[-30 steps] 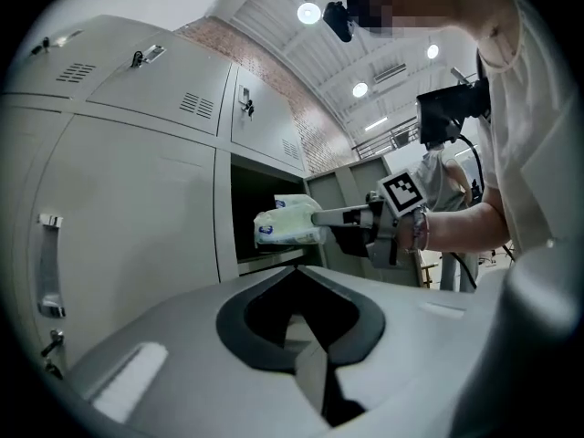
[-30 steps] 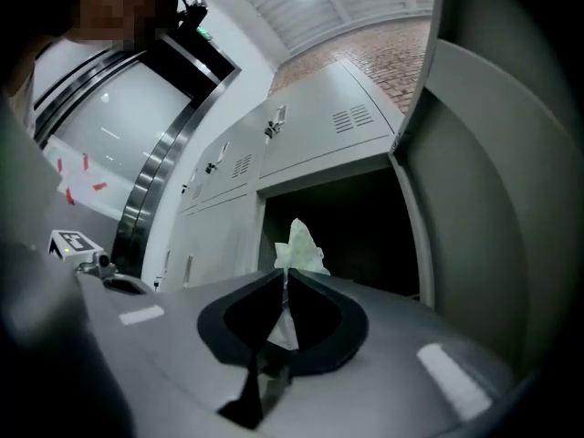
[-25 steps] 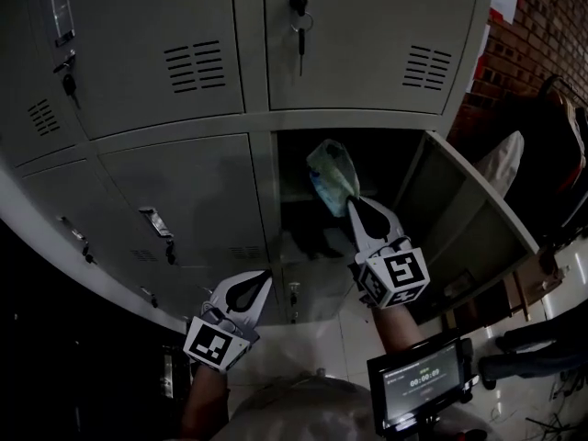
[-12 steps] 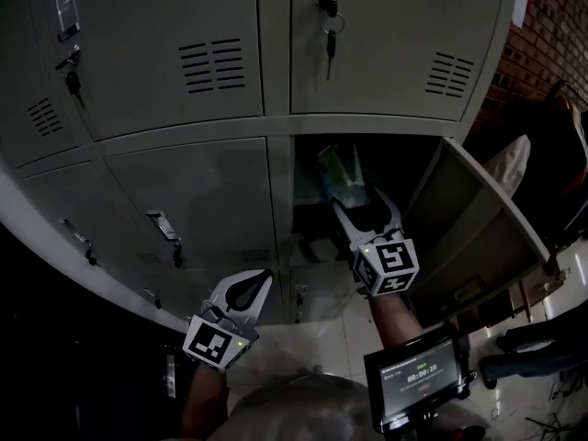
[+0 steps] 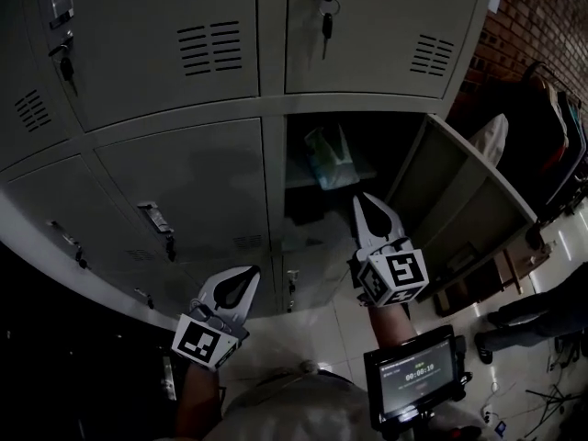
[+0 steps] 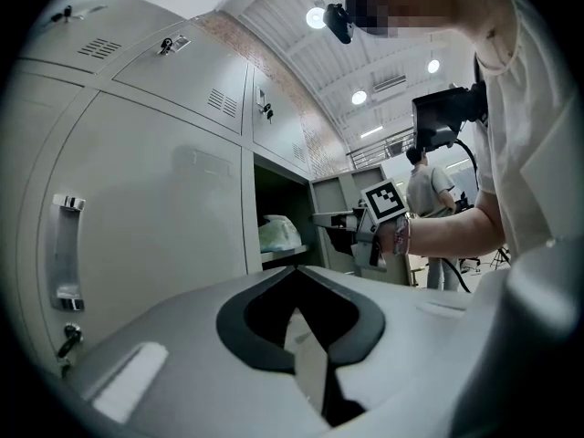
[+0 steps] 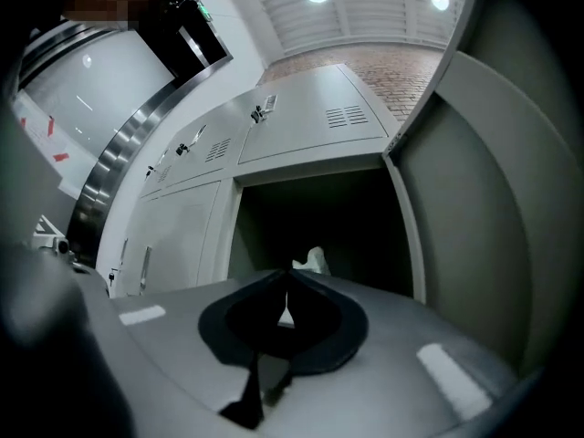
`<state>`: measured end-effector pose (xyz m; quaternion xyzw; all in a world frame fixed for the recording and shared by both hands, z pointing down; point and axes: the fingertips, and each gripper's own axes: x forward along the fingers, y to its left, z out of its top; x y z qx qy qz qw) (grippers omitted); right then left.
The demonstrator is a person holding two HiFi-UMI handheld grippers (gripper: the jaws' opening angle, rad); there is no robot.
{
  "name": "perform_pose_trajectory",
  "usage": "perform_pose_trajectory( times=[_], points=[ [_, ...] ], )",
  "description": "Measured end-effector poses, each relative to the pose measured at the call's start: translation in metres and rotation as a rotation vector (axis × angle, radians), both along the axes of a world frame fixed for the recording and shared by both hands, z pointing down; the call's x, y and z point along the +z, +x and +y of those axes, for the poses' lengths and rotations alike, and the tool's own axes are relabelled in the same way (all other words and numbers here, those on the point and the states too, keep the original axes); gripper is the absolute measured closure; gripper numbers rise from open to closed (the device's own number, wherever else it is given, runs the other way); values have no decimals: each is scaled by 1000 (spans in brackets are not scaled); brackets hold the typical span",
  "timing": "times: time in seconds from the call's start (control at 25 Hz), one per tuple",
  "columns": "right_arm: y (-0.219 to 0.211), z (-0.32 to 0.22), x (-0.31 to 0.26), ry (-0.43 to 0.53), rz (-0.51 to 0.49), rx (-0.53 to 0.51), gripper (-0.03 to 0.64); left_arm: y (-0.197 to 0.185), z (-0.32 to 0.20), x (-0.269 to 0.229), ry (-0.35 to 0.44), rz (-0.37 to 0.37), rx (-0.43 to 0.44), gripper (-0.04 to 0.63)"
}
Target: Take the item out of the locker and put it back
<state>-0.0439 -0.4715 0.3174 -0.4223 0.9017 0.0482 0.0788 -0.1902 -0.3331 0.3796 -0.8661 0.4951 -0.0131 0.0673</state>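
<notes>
We note a pale green crumpled bag (image 5: 326,157) on the locker (image 5: 455,191) shelf; right gripper (image 5: 366,202) at its 5 o'clock, jaws just closed together, empty, clear of it

Very dim in head view, underexposed and grainy; locker doors (image 5: 175,53) flat grey, open compartment (image 5: 367,145) almost black inside. One small bright patch from lit screen (image 5: 418,375) at bottom. Far brighter in left gripper view: ceiling lamps (image 6: 317,16) blown out, soft sheen on locker doors. Darker in right gripper view, lit from lamps at top, compartment in deep shadow. Heavy fisheye bending and black vignette at edges of both gripper views; left gripper (image 6: 297,268) and right gripper (image 7: 285,272) soft, out of focus up close.
</notes>
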Motion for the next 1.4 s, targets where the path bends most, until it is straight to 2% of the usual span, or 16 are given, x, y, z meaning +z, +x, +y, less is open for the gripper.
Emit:
perform_pose_trajectory(
  times=[0.12,0.36,0.52,0.6,0.68,0.76,1.04,1.2,1.4],
  points=[
    [-4,26,11,-28,15,-15,617,1,16,5,-20,3,27,591],
    [-32,100,31,-42,45,-193,617,16,56,10,-5,-7,41,592],
    [-31,149,39,-55,27,-245,617,32,94,6,-4,44,27,592],
    [-23,178,44,-67,2,-259,617,46,119,9,-13,55,24,592],
    [-10,208,52,-76,6,-272,617,66,143,18,-19,35,22,592],
    [6,236,58,-79,22,-283,617,85,166,20,-14,19,15,592],
    [62,334,72,-87,109,-299,617,132,246,14,7,31,-17,592],
    [78,363,68,-80,106,-283,617,138,274,11,7,13,-36,592],
    [79,387,57,-54,102,-297,617,134,293,4,8,-22,-32,592]
  ],
)
